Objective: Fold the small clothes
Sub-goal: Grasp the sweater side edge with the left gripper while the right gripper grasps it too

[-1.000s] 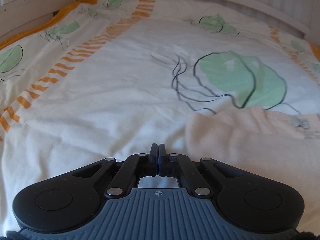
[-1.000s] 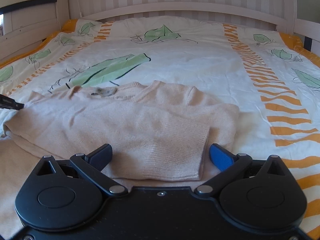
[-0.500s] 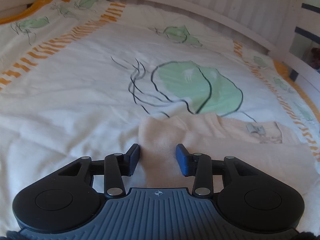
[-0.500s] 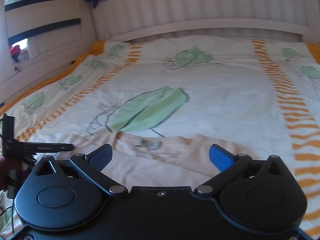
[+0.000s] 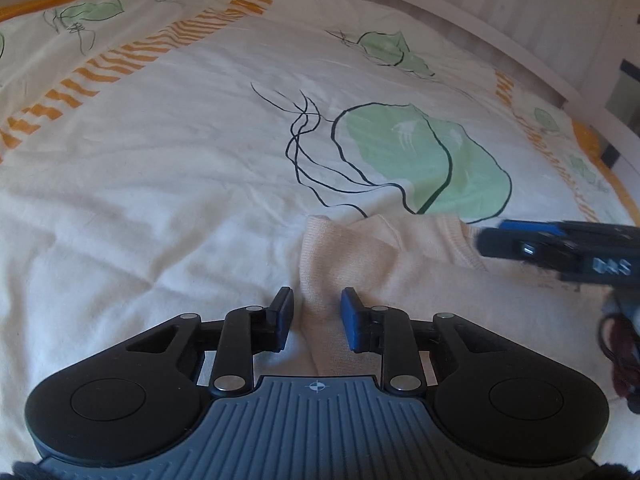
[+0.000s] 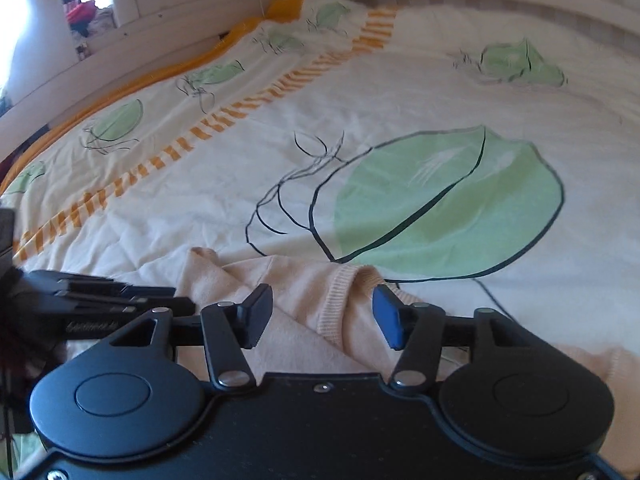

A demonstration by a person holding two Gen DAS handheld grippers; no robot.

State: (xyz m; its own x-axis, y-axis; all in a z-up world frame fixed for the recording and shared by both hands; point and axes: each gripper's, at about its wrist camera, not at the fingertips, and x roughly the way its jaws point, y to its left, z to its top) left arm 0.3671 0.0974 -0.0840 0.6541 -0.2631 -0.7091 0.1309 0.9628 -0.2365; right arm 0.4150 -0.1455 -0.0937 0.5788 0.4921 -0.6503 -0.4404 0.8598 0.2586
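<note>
1. Left wrist view. Left gripper [image 5: 316, 318]: jaws apart and just closing, with a fold of the sweater [image 5: 360, 256] between them; the pads stand clear of the cloth on both sides, not clamped.
2. Sweater: pale peach knit, lying on the bed [image 5: 160, 168], spread from the gripper toward the lower right, its far edge just below the large green leaf [image 5: 424, 164] printed on the cover.
3. Bed: cream cover with green leaves, black line drawing and orange striped bands; white slatted frame behind.
4. Right gripper [image 5: 560, 250]: enters from the right edge, seen side-on and blurred, over the sweater's right part.
5. Right wrist view. Right gripper [image 6: 322, 316]: jaws apart, just closing from a wider stance, with a ribbed edge of the sweater [image 6: 304, 308] bunched between them; no pad presses on the cloth.
6. Sweater: at the near edge of the bed [image 6: 200, 184], its top edge touching the base of the large green leaf [image 6: 448, 204].
7. Left gripper [image 6: 120, 300]: comes in from the left, side-on, tip just beside the sweater's left corner; its jaw gap cannot be told from here.
</note>
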